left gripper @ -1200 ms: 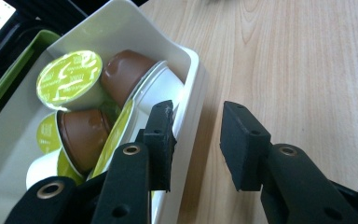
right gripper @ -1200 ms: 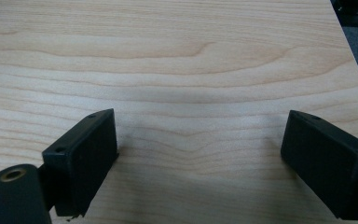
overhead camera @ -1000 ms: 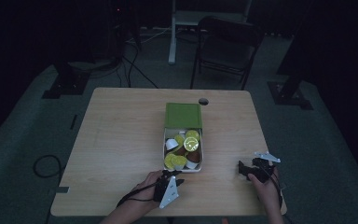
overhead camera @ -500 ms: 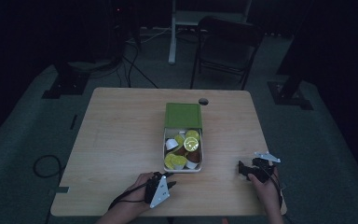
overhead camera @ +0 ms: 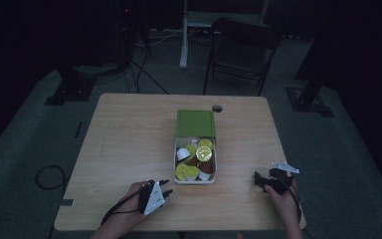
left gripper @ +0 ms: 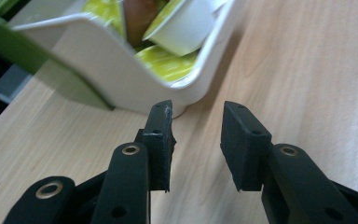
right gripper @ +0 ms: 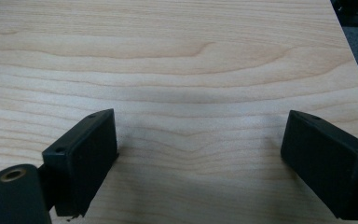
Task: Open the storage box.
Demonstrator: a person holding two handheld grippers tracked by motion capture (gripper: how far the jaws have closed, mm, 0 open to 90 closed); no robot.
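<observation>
A white box [overhead camera: 195, 181] with its green lid [overhead camera: 195, 123] slid back stands in the middle of the wooden table [overhead camera: 129, 134]. It holds several small capsules [overhead camera: 199, 157] with yellow-green and brown tops. My left gripper [overhead camera: 165, 186] lies near the front edge, just left of the box's near corner and pointing right at it. In the left gripper view my left gripper [left gripper: 196, 116] stands open with a narrow bare gap, and the box corner [left gripper: 135, 88] is just beyond the tips. My right gripper [overhead camera: 257, 180] rests at the front right, pointing left. There my right gripper [right gripper: 200, 149] is wide open over bare wood.
A round cable hole [overhead camera: 217, 107] sits in the table behind the box. A dark chair [overhead camera: 238, 50] stands beyond the far edge. Black cables trail from both grippers over the front edge. Bare wood lies to the left and right of the box.
My left hand has slid left along the front edge, away from the box's near corner. The right hand and the box have stayed put.
</observation>
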